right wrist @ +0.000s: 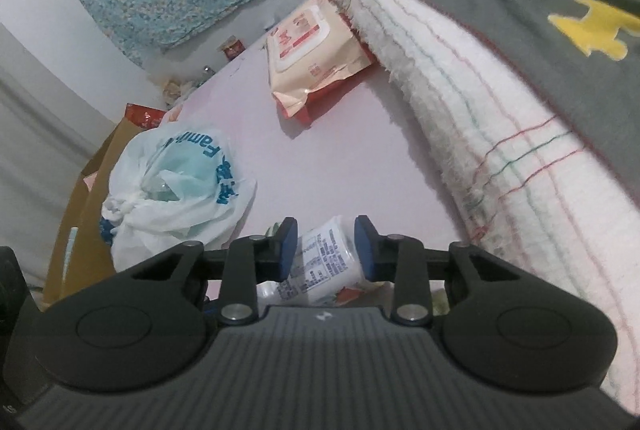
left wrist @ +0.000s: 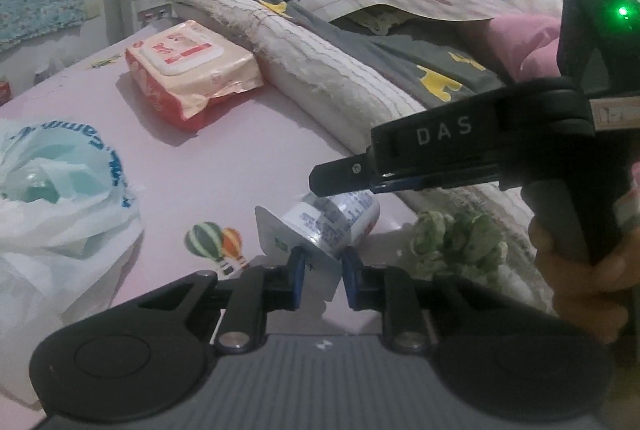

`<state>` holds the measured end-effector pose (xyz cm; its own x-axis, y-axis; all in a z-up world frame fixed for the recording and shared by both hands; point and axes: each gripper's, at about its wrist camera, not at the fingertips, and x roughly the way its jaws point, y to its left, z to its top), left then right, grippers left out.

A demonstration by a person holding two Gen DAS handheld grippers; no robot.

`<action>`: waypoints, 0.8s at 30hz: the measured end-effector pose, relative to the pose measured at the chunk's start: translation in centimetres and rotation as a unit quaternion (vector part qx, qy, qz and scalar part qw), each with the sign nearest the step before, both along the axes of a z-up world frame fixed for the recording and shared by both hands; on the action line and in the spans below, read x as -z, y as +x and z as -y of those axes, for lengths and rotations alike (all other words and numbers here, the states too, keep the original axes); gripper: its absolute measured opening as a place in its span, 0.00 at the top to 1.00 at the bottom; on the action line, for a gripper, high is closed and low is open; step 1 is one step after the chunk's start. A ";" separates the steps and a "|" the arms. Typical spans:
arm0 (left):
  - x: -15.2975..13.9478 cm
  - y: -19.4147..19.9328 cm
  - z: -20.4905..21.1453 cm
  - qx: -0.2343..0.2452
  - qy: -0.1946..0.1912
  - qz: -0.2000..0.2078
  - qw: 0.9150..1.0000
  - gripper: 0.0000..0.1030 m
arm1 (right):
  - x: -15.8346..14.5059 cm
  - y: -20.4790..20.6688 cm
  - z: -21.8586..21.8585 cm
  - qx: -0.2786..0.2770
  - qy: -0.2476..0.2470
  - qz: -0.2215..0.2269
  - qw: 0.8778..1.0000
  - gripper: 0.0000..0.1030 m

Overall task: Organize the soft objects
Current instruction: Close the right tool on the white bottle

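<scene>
Risk: the small white printed pouch (left wrist: 332,226) tears or slips if the two grippers pull apart, since the left gripper (left wrist: 323,272) pinches only its thin flat sealed edge between narrow blue pads. The right gripper (right wrist: 326,248) clamps the pouch body, fingers snug on both sides. The pouch looks soft and crinkly with dense blue print, lifted just off the pink sheet (left wrist: 224,166), plastic bag (right wrist: 176,182) off to the left.
</scene>
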<state>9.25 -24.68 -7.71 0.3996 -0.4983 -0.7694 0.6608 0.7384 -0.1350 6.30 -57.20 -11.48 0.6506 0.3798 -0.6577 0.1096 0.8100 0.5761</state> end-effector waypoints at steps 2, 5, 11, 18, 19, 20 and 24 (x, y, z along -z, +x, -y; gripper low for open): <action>-0.2 -0.1 -0.6 -0.006 0.003 -0.005 1.000 0.79 | 0.2 0.1 -0.6 -0.004 0.010 -0.006 1.000 0.70; -0.4 -0.3 -1.9 -0.021 0.015 -0.013 1.000 0.79 | 0.4 0.4 -2.1 -0.016 0.020 -0.013 1.000 0.70; -1.2 -0.9 -5.5 -0.061 0.050 -0.027 0.997 0.79 | 2.0 0.9 -5.9 -0.041 0.083 -0.024 0.995 0.70; -3.1 -1.9 -8.2 -0.080 0.074 -0.018 0.994 0.79 | 4.2 1.3 -7.8 -0.051 0.177 -0.037 0.982 0.69; -3.4 -2.0 -8.1 -0.078 0.072 -0.016 0.994 0.79 | 4.3 1.3 -7.8 -0.048 0.181 -0.036 0.982 0.68; -3.6 -2.0 -7.9 -0.075 0.069 -0.014 0.995 0.79 | 4.4 1.3 -7.6 -0.045 0.183 -0.036 0.981 0.68; -3.9 -2.2 -5.9 -0.048 0.060 0.005 0.997 0.74 | 5.2 1.4 -6.3 -0.017 0.200 -0.039 0.979 0.67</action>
